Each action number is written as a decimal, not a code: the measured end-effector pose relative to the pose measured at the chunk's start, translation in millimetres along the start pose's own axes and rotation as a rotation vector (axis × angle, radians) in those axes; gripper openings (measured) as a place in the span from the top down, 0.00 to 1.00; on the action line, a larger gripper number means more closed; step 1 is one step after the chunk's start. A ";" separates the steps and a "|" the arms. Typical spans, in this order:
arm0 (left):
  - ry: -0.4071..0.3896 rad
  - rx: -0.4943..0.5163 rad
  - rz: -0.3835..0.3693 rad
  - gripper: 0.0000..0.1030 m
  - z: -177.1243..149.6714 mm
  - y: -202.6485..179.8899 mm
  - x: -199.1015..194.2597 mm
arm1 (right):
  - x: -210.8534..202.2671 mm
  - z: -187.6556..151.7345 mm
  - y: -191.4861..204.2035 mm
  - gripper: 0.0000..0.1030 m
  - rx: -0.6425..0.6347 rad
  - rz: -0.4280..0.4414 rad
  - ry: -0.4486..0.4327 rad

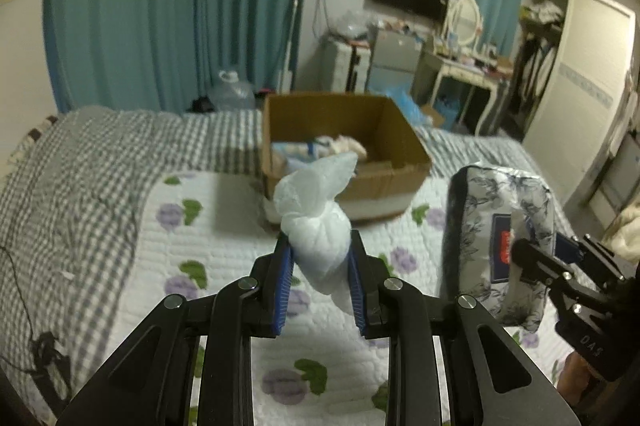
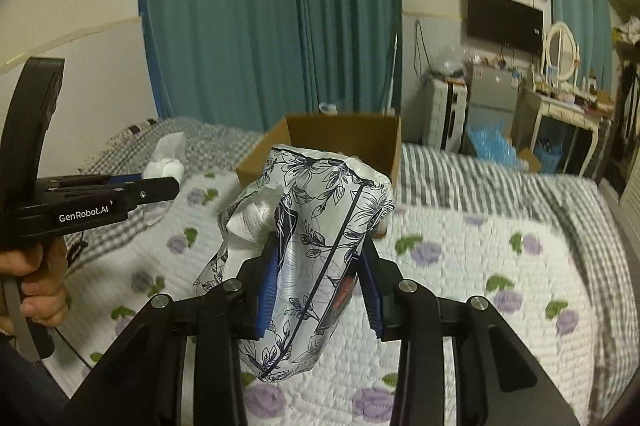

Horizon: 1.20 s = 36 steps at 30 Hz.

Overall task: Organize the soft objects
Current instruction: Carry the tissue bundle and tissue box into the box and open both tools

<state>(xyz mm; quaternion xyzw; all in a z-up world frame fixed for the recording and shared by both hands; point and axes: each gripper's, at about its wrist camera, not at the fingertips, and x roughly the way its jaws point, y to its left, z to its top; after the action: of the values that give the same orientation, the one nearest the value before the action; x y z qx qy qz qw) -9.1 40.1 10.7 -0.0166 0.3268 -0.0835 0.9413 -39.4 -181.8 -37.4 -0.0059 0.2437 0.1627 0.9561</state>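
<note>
Two hand-held grippers in the room, each w/ one soft thing. The left hand-held gripper is pinching a white knotted bundle between its blue pads, the loose tail of it sticking up past the fingertips. The right hand-held gripper is squeezed onto a floral-print tissue pack, one pad on each side; white tissue pokes out of the pack's torn left side. Both items are held up in the air above the bed, not touching the quilt.

One cardboard box sits on the bed just beyond both grippers, top open, flaps not clear. Inside: a few pale soft things, maybe 3, too blurred to count properly or name. The box's near wall partly hides them, and the bundle covers its front-left corner in the left wrist view; in the right wrist view the pack blocks most of the opening.

Room to move: open floral quilt to the right of the box and in front of it, gray checked blanket to the left. The bed's far edge runs right behind the box, w/ teal curtains beyond.

Person's hand on the left grip is cut off at the frame edge. Lower part of the tissue pack hangs below the pads; its red label is unreadable.
</note>
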 end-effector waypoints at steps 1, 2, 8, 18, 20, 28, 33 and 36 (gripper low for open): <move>-0.004 -0.004 0.003 0.76 2.7 1.8 -2.0 | -3.0 4.4 0.8 0.65 -0.003 0.000 -0.012; -0.007 -0.010 0.010 0.76 5.4 3.5 -3.4 | -5.9 9.1 1.7 0.65 -0.006 -0.001 -0.026; -0.030 -0.060 0.031 0.76 18.0 13.0 -10.7 | -14.7 42.4 6.6 0.65 -0.040 0.009 -0.089; -0.152 -0.056 0.076 0.76 57.5 18.0 -13.4 | -14.3 89.6 13.1 0.65 -0.146 -0.018 -0.186; -0.163 -0.054 0.083 0.76 66.0 17.8 -7.0 | -11.2 97.0 12.8 0.64 -0.159 -0.029 -0.202; -0.169 -0.024 0.101 0.76 86.8 15.1 25.7 | 12.0 124.5 2.0 0.64 -0.157 -0.081 -0.263; -0.180 0.009 0.133 0.76 99.8 11.4 44.9 | 42.8 134.2 -5.0 0.64 -0.166 -0.111 -0.255; -0.209 -0.011 0.153 0.76 110.3 15.6 53.9 | 65.0 139.3 -13.3 0.64 -0.153 -0.129 -0.247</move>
<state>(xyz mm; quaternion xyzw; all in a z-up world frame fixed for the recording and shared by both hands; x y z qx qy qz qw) 103.0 43.9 63.0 -0.0052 0.2278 -0.0075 0.9737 83.3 -161.7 54.1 -0.0742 0.1105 0.1185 0.9840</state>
